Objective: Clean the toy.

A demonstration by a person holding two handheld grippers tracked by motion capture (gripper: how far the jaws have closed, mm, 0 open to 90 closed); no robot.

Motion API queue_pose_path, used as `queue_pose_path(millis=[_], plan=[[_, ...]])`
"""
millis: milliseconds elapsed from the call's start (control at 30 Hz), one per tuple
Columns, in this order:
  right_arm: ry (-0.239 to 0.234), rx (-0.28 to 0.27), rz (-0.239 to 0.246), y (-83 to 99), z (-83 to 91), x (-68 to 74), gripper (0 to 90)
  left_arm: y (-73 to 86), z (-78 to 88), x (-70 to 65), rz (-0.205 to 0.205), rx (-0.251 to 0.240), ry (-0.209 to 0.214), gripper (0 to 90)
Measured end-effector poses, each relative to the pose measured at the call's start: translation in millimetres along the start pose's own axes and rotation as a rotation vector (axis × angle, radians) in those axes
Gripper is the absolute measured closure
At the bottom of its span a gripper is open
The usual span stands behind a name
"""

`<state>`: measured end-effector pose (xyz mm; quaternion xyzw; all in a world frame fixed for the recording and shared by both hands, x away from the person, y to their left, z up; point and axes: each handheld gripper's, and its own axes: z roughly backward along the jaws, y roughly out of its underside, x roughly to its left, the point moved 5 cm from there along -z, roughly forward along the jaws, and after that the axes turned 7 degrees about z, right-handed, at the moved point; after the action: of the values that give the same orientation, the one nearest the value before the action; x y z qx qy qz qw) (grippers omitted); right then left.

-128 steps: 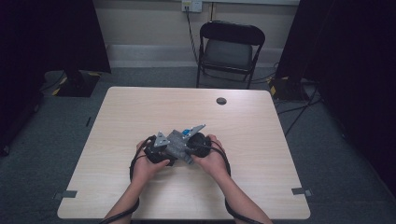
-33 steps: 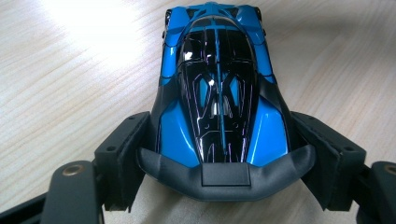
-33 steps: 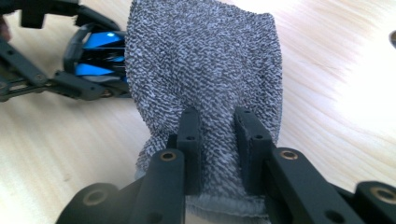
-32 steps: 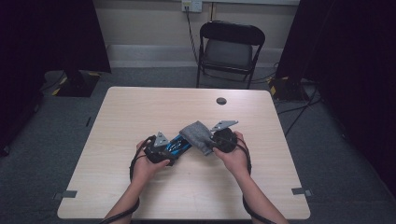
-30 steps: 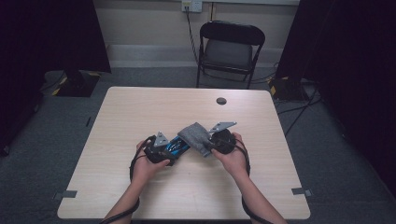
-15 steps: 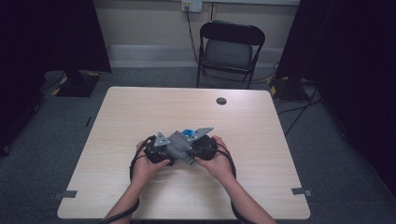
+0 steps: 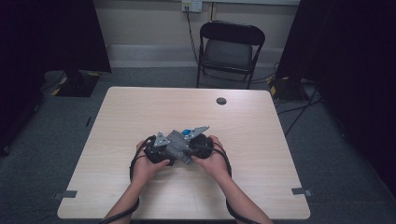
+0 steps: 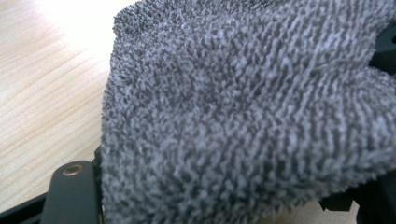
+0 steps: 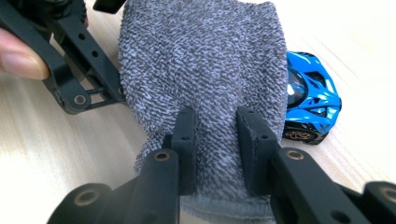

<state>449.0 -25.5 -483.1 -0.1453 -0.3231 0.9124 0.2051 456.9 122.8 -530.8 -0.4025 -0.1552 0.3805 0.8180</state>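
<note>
Grey sock (image 9: 205, 60) lies on worktop (image 7: 140, 112), touching blue toy car (image 9: 310, 100). Right gripper (image 9: 215, 140) fingers pinch its cuff end, just easing apart. Left gripper (image 7: 154, 151) grasps sock's other end.

Both forearms bare, no sleeves visible. Left gripper (image 7: 161, 147) and right gripper (image 7: 198, 142): black bodies, each topped by a grey three-cornered plate. Black cables trail back along both arms. Right gripper view: matte black linkage arms with round brass-coloured rivets, flat rectangular black fingers (image 9: 187, 140) with small screw holes.
</note>
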Motion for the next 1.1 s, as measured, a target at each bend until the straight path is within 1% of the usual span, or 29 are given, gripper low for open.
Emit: queue_pose_path(millis=[33,67,100,167,200,267,300,367,500,600,633,667,700,733,767,900,967,1033,1067,1100], plan=[[0.007,0.012,-0.008,2.3,-0.5,-1.9,71.5,-0.1,0.1,0.3,-0.004,0.0,-0.003,24.4],[0.007,0.012,-0.008,2.3,-0.5,-1.9,71.5,-0.1,0.0,0.2,-0.003,0.0,-0.002,24.4],[0.017,0.024,-0.001,3.8,-1.2,-3.7,71.8,-0.1,0.2,0.5,-0.006,0.0,-0.005,24.4],[0.025,0.035,-0.002,6.1,-2.1,-6.5,72.0,-0.1,0.0,0.3,-0.003,-0.001,-0.002,24.4],[0.037,0.042,-0.01,8.3,-2.0,-10.0,72.0,0.2,-0.2,-0.7,0.007,0.0,0.005,24.4],[0.038,0.046,-0.016,9.7,-2.2,-11.8,72.1,0.1,-0.2,-0.3,0.003,-0.001,0.003,24.4],[0.04,0.05,-0.027,11.8,-2.5,-14.4,72.1,0.2,-0.2,-0.7,0.007,0.0,0.006,24.4],[0.046,0.057,-0.033,13.4,-2.5,-16.8,72.0,0.2,-0.2,-0.7,0.007,0.0,0.006,24.4],[0.048,0.057,-0.045,15.1,-2.8,-20.7,72.1,0.2,-0.3,-0.7,0.007,-0.001,0.006,24.4],[0.052,0.065,-0.05,16.1,-3.2,-23.7,72.1,0.0,0.0,0.2,-0.003,0.0,-0.002,24.4],[0.053,0.069,-0.049,16.5,-3.3,-25.1,72.2,0.0,0.0,0.2,-0.003,0.001,-0.002,24.4],[0.054,0.072,-0.054,16.8,-3.7,-26.3,72.2,0.2,-0.3,-0.7,0.007,0.001,0.006,24.4],[0.06,0.081,-0.064,17.6,-4.1,-29.1,72.4,0.0,0.0,0.0,-0.001,0.001,0.0,24.4],[0.06,0.081,-0.064,17.6,-4.1,-29.1,72.4,0.2,-0.3,-0.7,0.007,0.0,0.006,24.4],[0.061,0.084,-0.074,18.3,-4.5,-31.8,72.4,0.2,-0.2,-0.7,0.007,0.0,0.006,24.4],[0.072,0.089,-0.082,19.2,-4.2,-36.4,72.4,0.2,-0.3,-0.7,0.008,0.0,0.006,24.4],[0.079,0.091,-0.091,20.1,-4.3,-38.7,72.5,0.0,0.0,0.1,-0.001,0.0,-0.001,24.4],[0.077,0.09,-0.104,21.4,-4.3,-41.3,72.5,0.2,-0.2,-0.7,0.008,0.0,0.006,24.4],[0.078,0.082,-0.127,23.1,-4.2,-44.1,72.5,0.2,-0.2,-0.7,0.008,0.0,0.006,24.4],[0.081,0.081,-0.136,24.3,-3.9,-45.6,72.5,0.2,-0.2,-0.7,0.007,0.0,0.006,24.4]])
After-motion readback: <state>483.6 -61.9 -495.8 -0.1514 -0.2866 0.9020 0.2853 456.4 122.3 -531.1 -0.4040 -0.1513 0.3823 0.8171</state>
